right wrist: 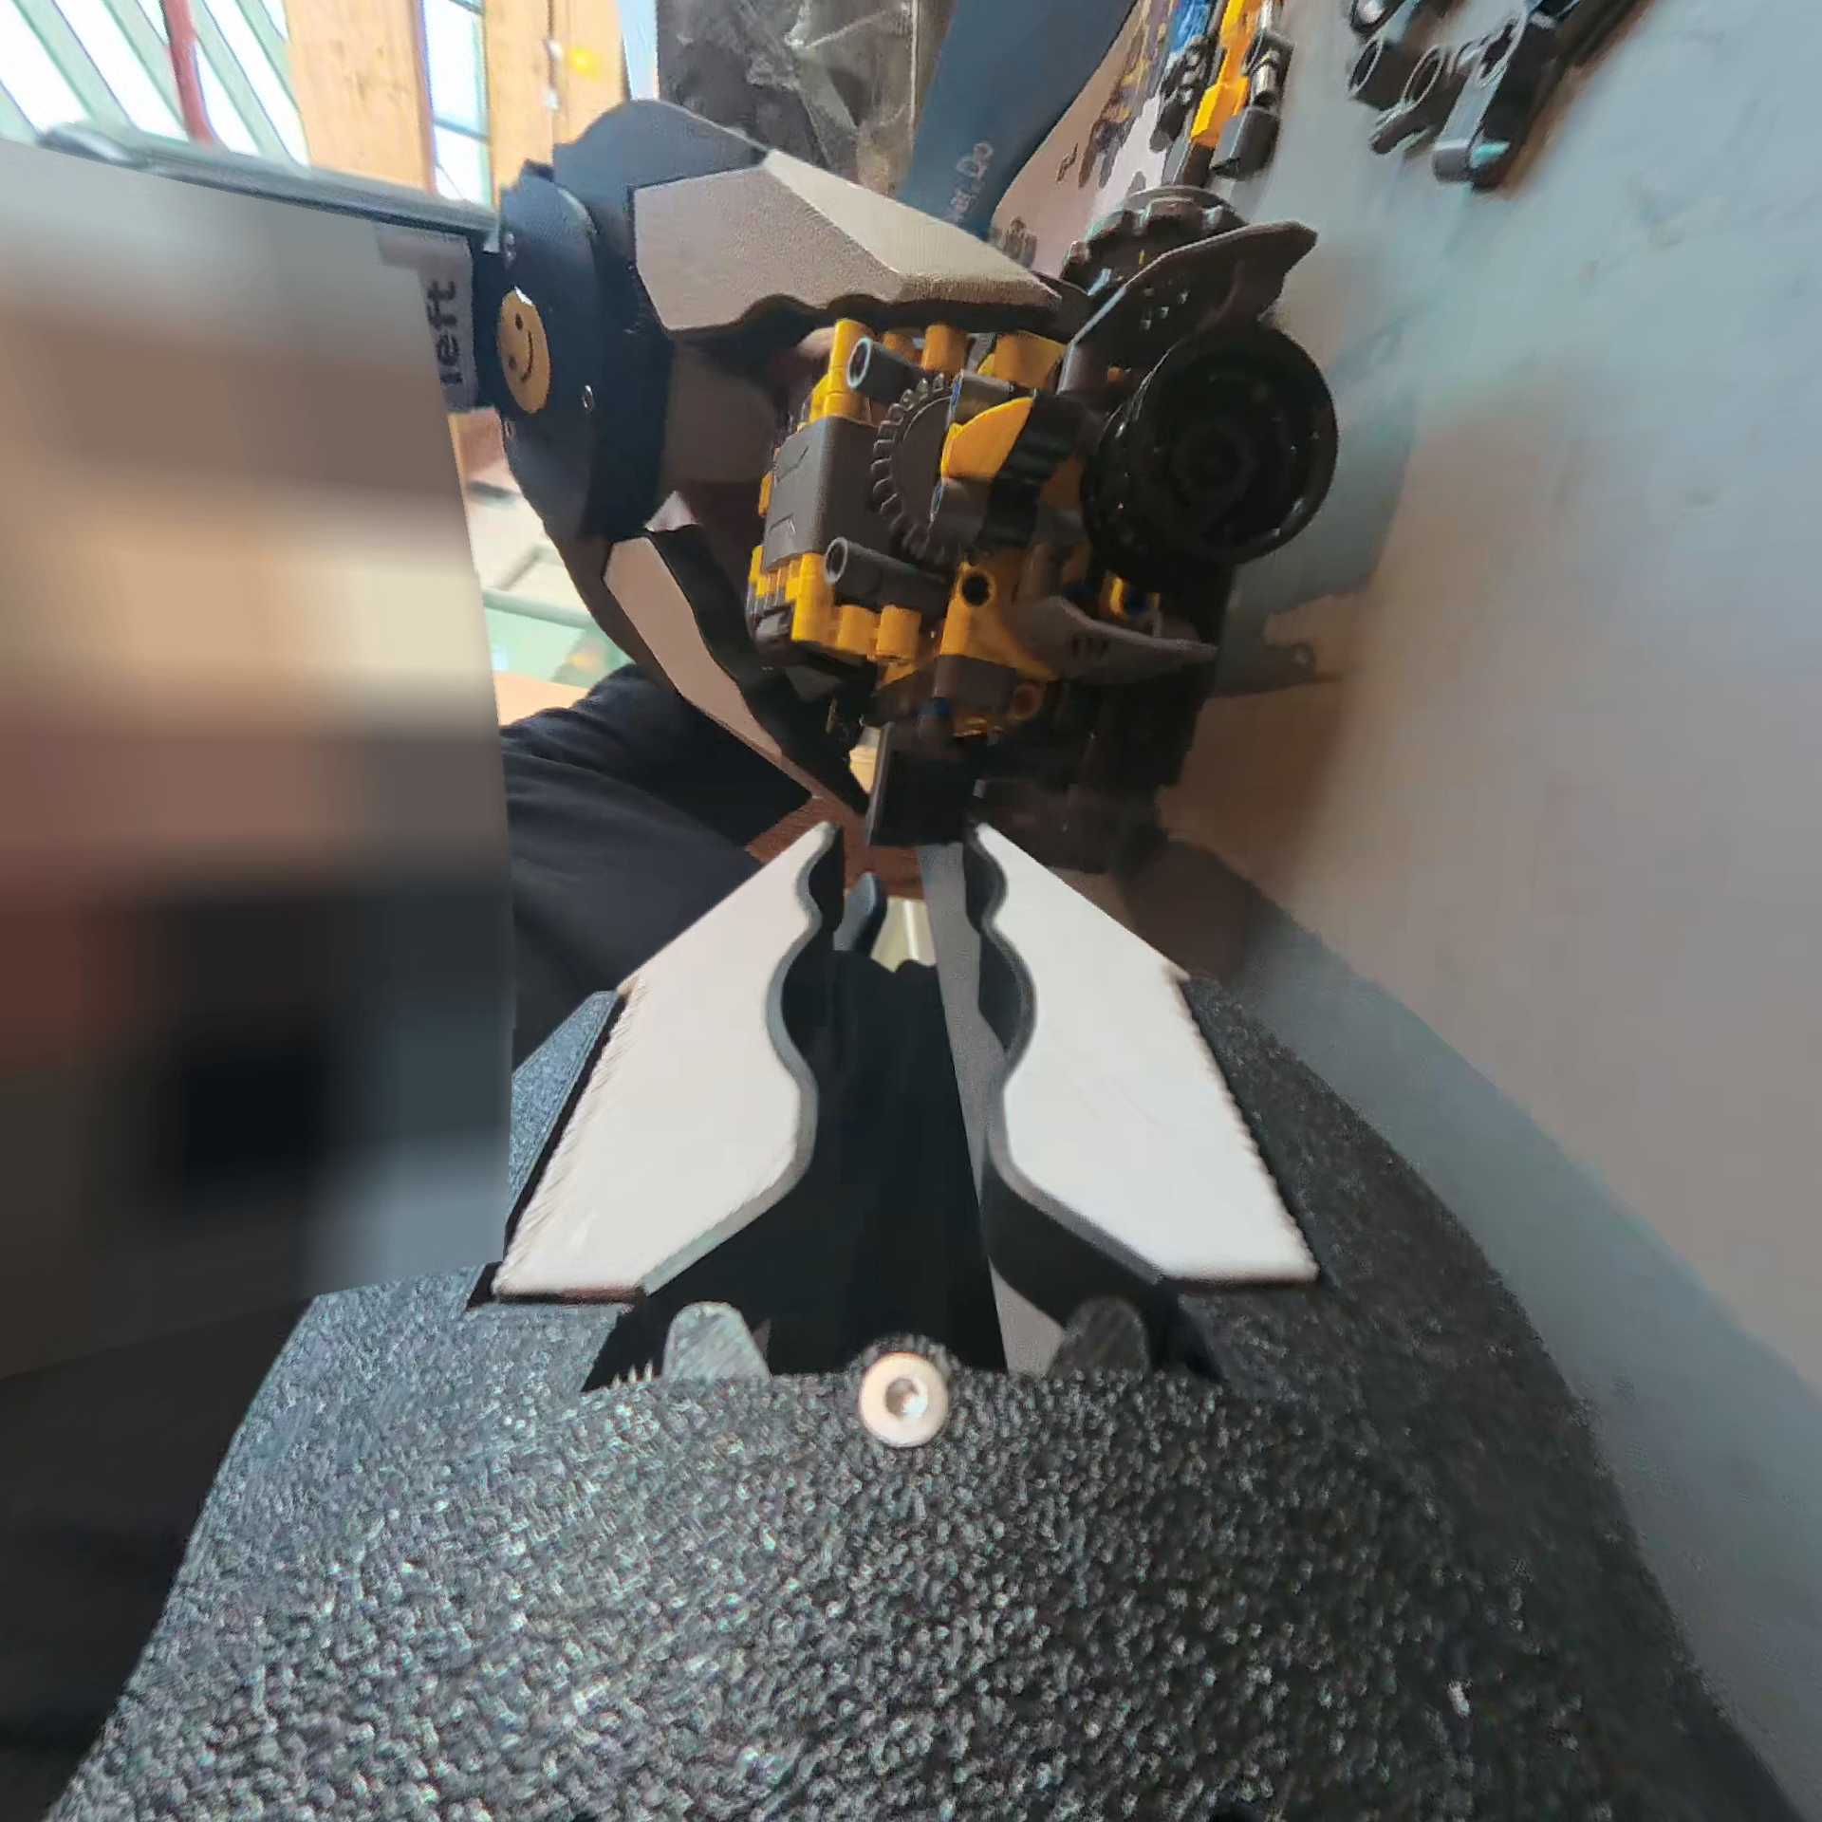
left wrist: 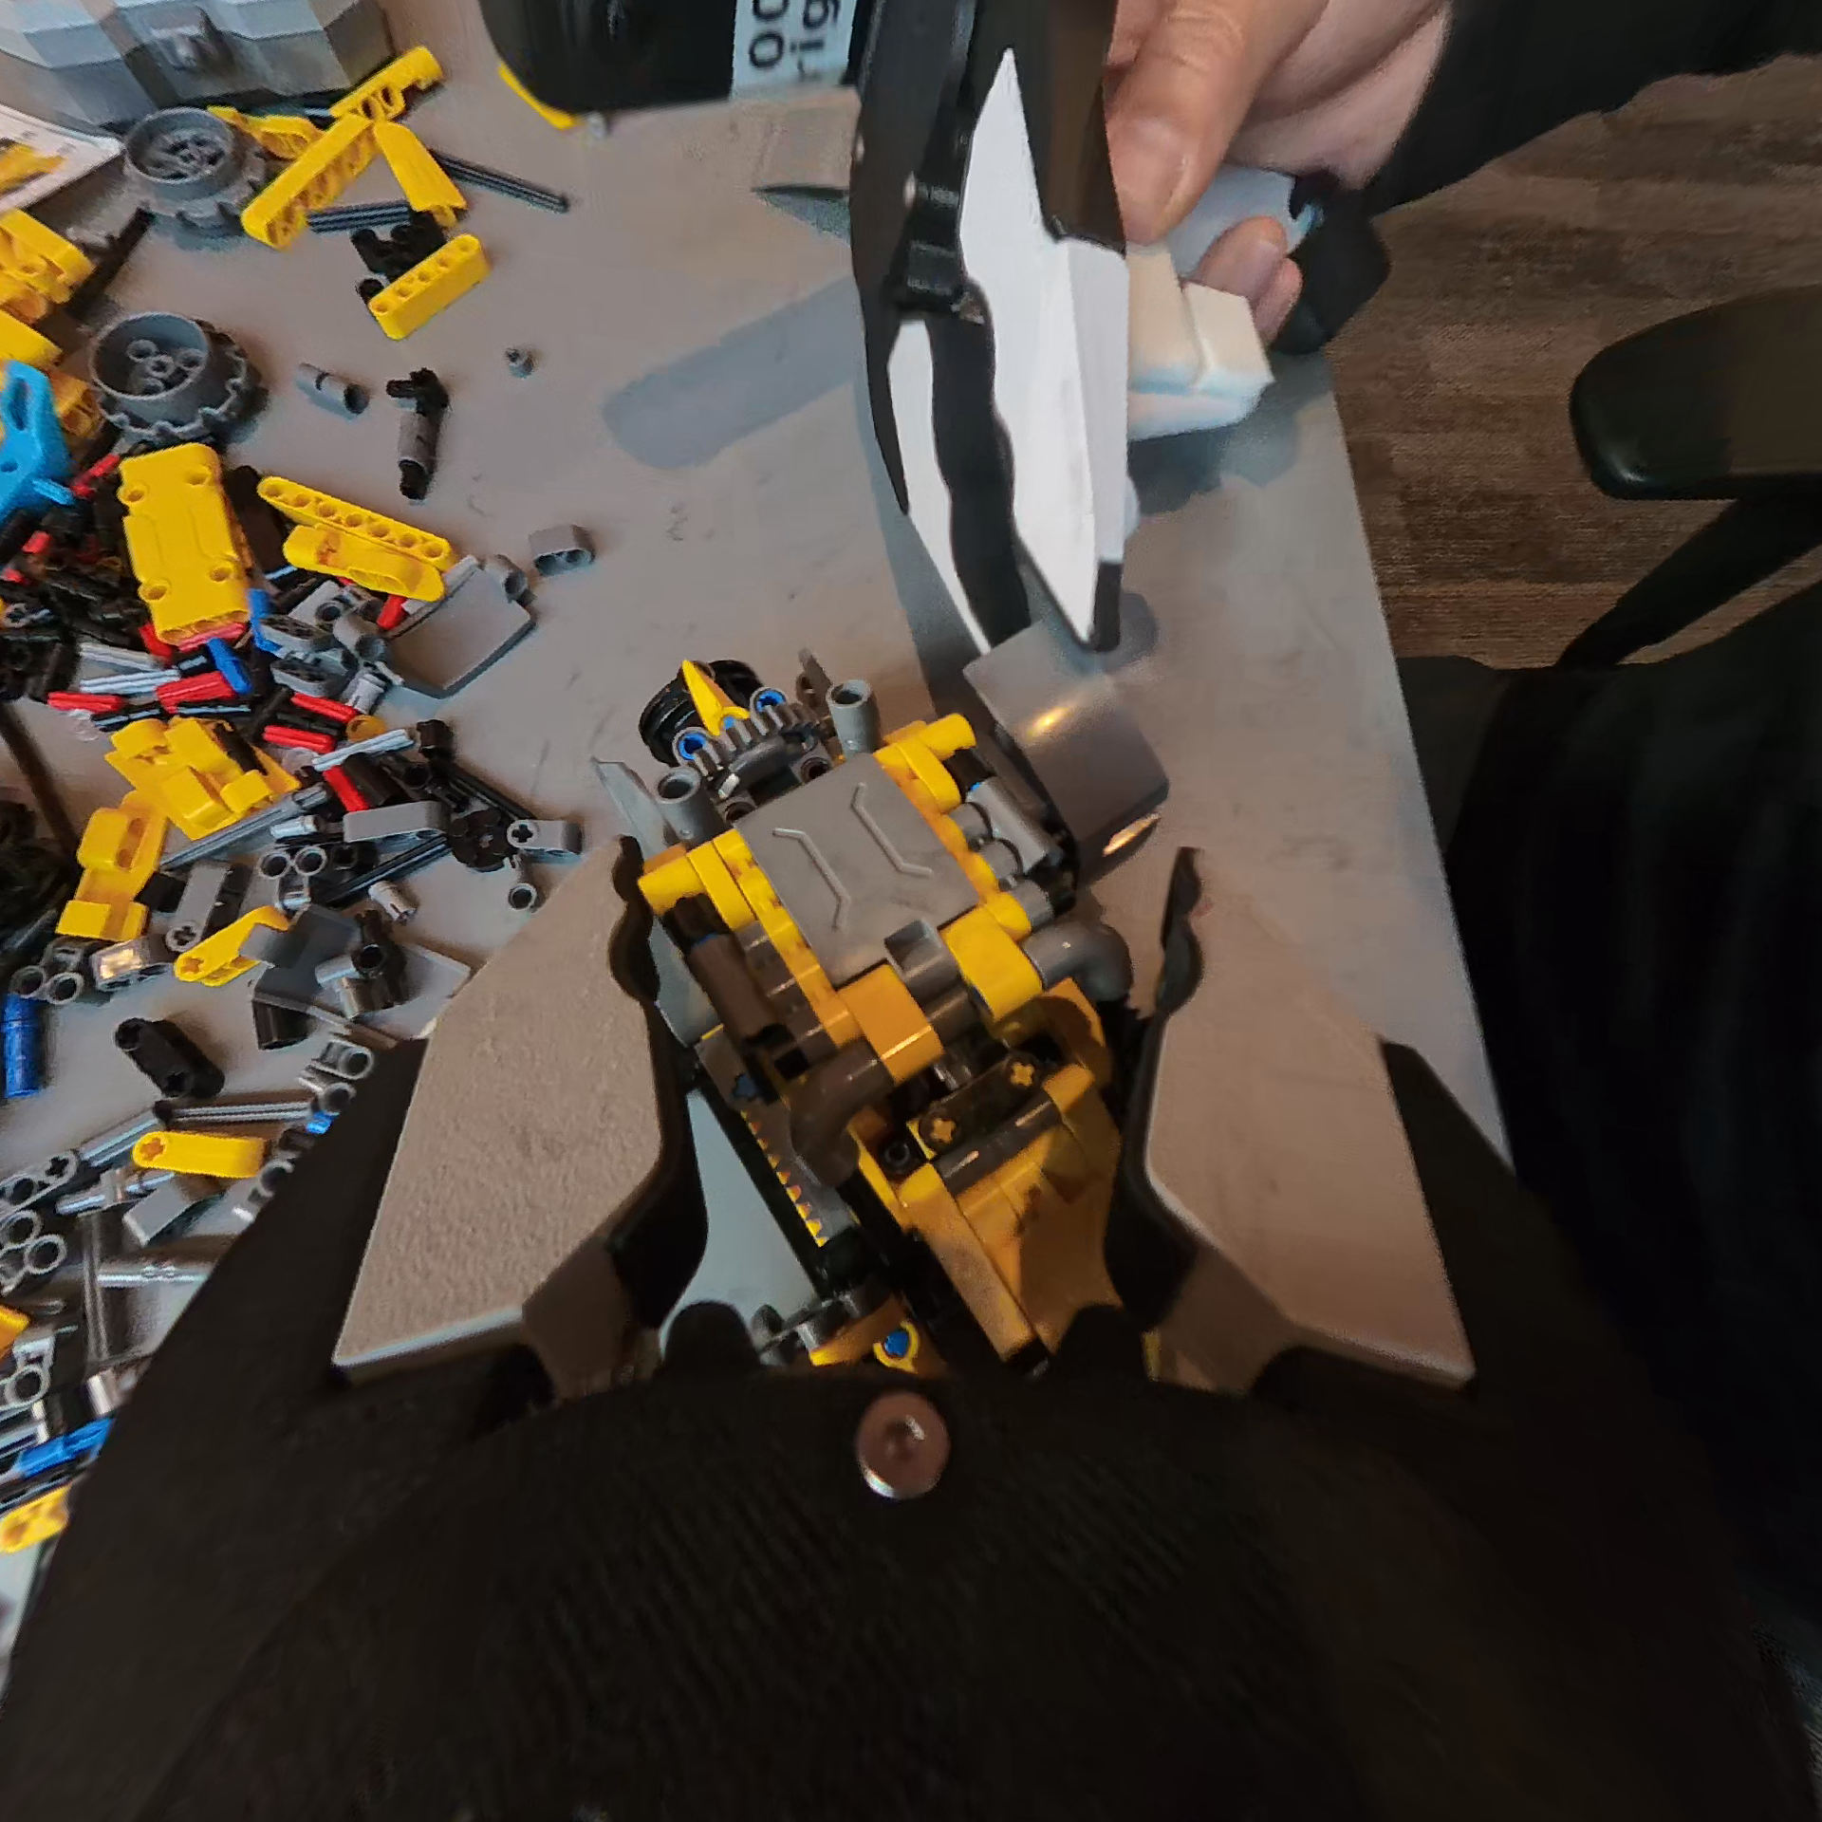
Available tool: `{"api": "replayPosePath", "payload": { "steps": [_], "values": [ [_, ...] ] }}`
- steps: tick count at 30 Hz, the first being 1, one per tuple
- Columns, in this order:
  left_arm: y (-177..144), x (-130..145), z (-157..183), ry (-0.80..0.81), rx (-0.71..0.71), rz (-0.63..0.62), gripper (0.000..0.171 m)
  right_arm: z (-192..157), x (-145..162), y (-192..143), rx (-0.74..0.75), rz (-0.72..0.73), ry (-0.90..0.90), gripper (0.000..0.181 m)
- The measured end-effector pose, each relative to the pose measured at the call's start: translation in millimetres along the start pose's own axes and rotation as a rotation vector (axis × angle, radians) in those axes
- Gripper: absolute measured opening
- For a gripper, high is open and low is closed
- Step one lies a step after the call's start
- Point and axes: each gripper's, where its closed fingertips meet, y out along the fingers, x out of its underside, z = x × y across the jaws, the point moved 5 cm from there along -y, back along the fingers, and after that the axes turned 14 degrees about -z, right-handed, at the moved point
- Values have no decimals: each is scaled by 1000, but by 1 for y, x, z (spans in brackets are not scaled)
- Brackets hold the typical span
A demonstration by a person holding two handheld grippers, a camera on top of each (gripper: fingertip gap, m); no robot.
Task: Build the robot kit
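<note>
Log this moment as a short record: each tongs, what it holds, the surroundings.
left tongs: shut on yellow-and-grey brick model, held over the grey table
right tongs: nearly closed on a thin dark piece beneath the model, tips at the table edge
hand: grips the right tongs' handle
loose parts: scattered on the table, left of the model

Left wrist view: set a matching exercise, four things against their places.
Things:
1. model
2. right tongs
3. loose parts
4. hand

Places:
A. heaped on the left of the table
B. on the right tongs' grip
C. tips at the grey panel
D. clamped in the left tongs

Pairs: 1-D, 2-C, 3-A, 4-B.
</note>
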Motion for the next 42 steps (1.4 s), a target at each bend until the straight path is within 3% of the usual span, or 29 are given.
{"api": "replayPosePath", "payload": {
  "steps": [5,9,11,18,22,30,36,42],
  "values": [
    [-19,-3,0,-70,88,40,103,-2,16,-15,274,7,-220,27],
    [-41,-5,10,-172,83,174,100,-5,15,-24,554,43,-440,33],
    [-42,1,18,-214,51,161,101,-14,12,-22,662,33,-573,37],
    [-59,37,47,-375,-123,170,101,-42,6,12,1117,-118,-1146,37],
    [-63,63,67,-493,-180,224,101,-34,7,32,1259,-221,-1283,38],
    [-37,109,99,-595,-254,219,99,-28,7,37,1168,-137,-1235,40],
    [-31,115,101,-566,-310,201,96,-30,9,36,1118,-43,-1188,40],
    [-28,116,104,-559,-242,212,94,-48,6,18,907,102,-1139,48]
  ]
}}
